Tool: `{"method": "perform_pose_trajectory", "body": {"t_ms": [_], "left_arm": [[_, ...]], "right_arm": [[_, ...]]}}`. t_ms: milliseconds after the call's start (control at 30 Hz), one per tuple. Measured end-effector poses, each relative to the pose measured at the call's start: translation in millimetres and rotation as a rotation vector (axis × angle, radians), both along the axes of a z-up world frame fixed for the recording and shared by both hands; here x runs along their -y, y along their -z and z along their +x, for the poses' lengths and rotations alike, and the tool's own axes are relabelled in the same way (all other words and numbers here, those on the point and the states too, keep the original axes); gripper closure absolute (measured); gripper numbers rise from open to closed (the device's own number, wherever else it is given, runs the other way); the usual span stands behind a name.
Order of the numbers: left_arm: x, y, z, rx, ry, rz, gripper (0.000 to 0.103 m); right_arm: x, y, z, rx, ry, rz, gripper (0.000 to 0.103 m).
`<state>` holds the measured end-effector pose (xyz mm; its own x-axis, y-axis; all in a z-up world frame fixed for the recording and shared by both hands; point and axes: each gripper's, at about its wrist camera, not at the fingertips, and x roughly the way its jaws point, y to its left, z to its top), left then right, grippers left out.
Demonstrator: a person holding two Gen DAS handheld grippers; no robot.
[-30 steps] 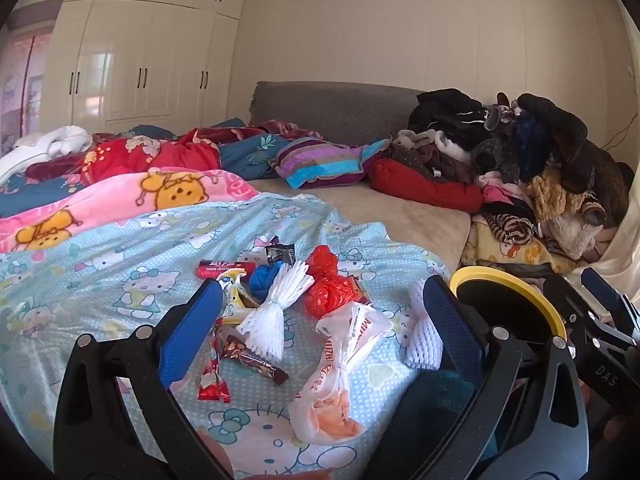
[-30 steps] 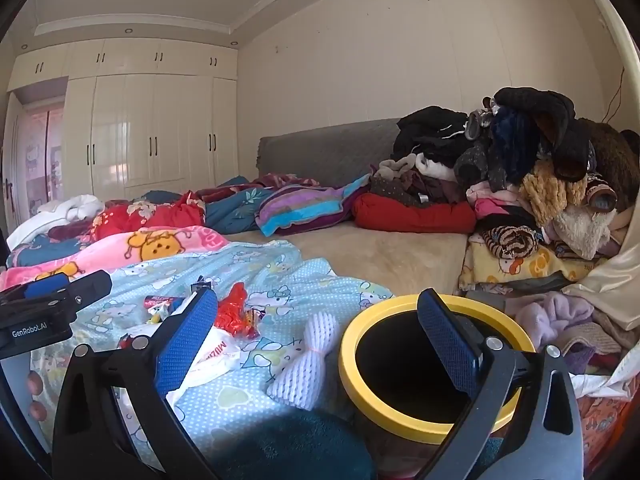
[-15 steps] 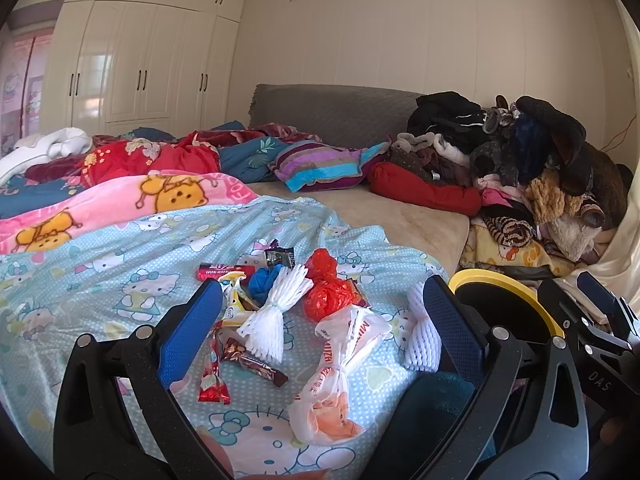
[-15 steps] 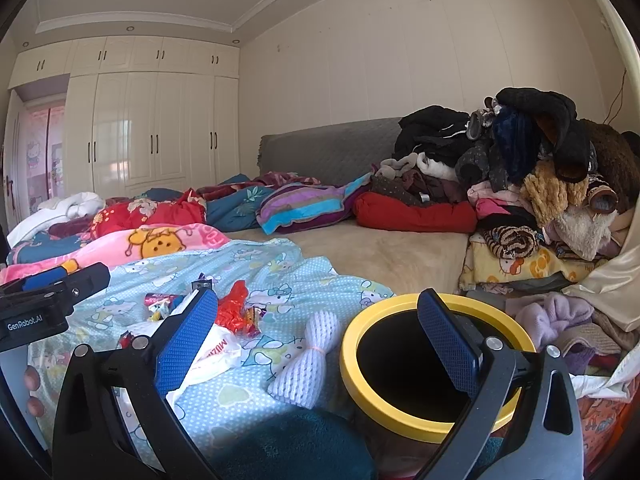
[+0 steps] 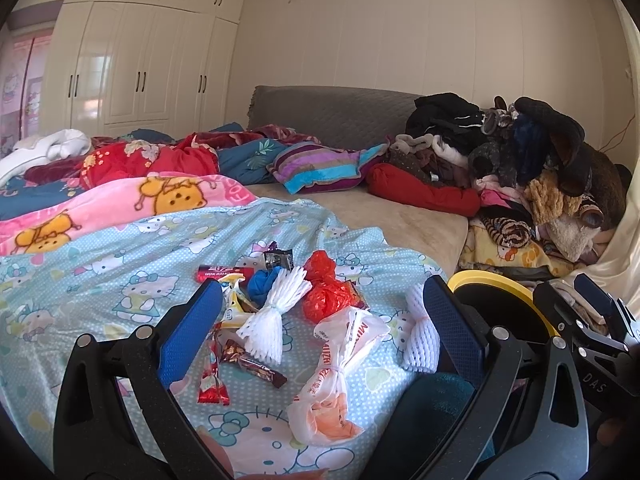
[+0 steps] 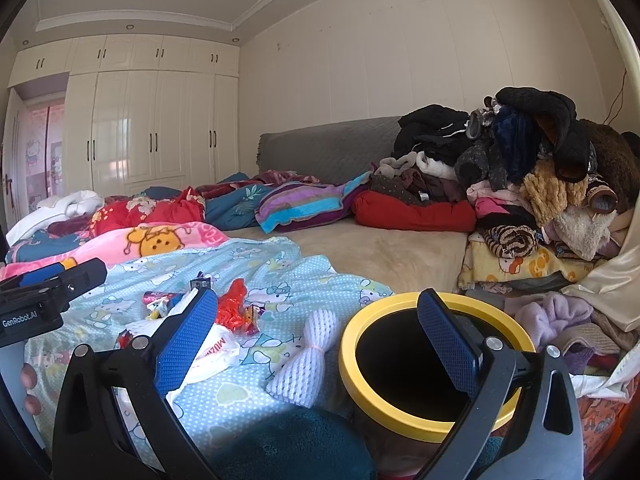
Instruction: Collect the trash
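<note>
Trash lies scattered on the light blue cartoon blanket (image 5: 100, 280): a white foam fruit net (image 5: 272, 316), a knotted white plastic bag (image 5: 336, 376), a red plastic bag (image 5: 324, 292), a blue wad (image 5: 260, 286), several candy wrappers (image 5: 252, 364) and a second foam net (image 6: 310, 360) near the bin. The yellow-rimmed black bin (image 6: 436, 364) stands at the bed's right side. My left gripper (image 5: 320, 332) is open above the trash pile, holding nothing. My right gripper (image 6: 316, 340) is open too, its right finger in front of the bin mouth.
A heap of clothes and plush toys (image 6: 540, 184) fills the right side of the bed. Pillows and blankets (image 5: 320, 164) lie toward the grey headboard (image 5: 332, 114). A dark teal cloth (image 6: 296, 444) sits under the right gripper. White wardrobes (image 5: 140, 72) line the far wall.
Both views have shifted only slightly; the grippers stay open and the trash has not moved.
</note>
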<state>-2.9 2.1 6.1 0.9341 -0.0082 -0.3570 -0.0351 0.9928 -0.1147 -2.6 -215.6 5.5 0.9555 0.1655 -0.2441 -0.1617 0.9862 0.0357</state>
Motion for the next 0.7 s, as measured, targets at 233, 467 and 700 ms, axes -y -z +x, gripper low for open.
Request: {"method": "perform_pose_trajectory", "body": {"t_ms": [233,467,700], "left_arm": [[-0.1,-0.4,-0.4,0.002,-0.001,0.001,0.011],[0.0,0.0,-0.4,0.003,0.000,0.000,0.011],[-0.5,-1.1,-1.0,0.002,0.001,0.000,0.011]], "right_arm": [[1.8,0.3,-0.3,-0.001,0.002,0.001,0.006],[1.4,0.4,-0.4,0.000,0.003,0.000,0.006],[1.5,0.7,-0.4,-0.001,0.003,0.000,0.006]]}}
